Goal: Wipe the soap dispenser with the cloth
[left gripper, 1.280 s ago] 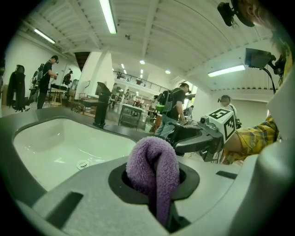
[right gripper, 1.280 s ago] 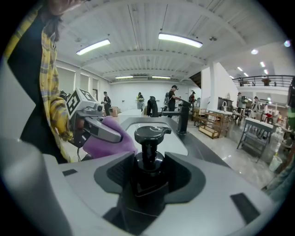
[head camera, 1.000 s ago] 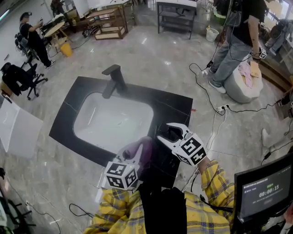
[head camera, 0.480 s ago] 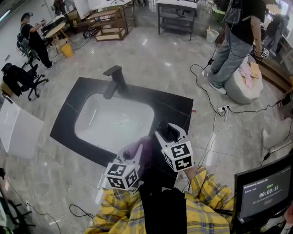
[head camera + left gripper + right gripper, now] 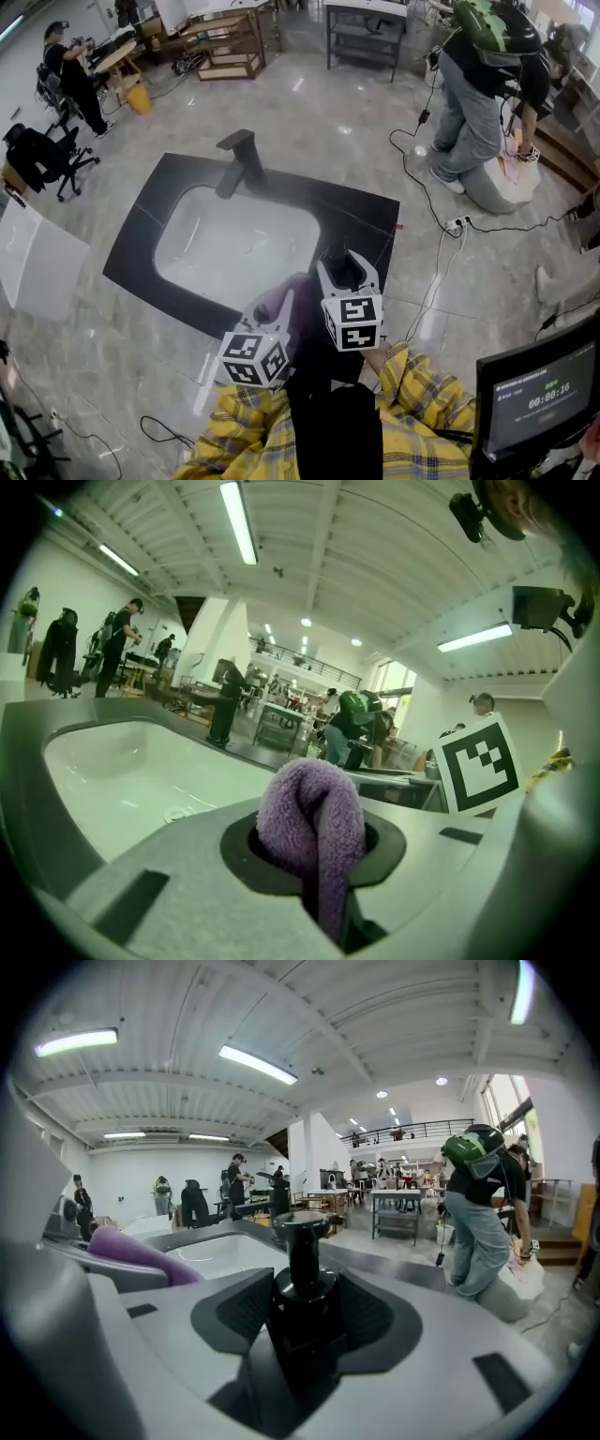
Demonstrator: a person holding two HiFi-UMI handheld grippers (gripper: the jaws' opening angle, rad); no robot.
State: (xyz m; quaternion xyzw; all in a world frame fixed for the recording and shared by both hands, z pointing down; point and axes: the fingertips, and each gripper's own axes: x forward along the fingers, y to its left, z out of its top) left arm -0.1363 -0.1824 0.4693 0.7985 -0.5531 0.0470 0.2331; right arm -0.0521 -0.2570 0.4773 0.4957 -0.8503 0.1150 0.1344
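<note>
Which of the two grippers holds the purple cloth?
The left gripper, clamped on the purple cloth; the right gripper grips the black soap dispenser instead.

One sink (image 5: pixel 234 248), one faucet (image 5: pixel 240 159), one purple cloth (image 5: pixel 314 817), one soap dispenser (image 5: pixel 300 1260).

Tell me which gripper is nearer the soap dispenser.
Right. The right gripper is clamped on the dispenser. The left gripper, holding the cloth, sits just beside it, on its left in the head view.
</note>
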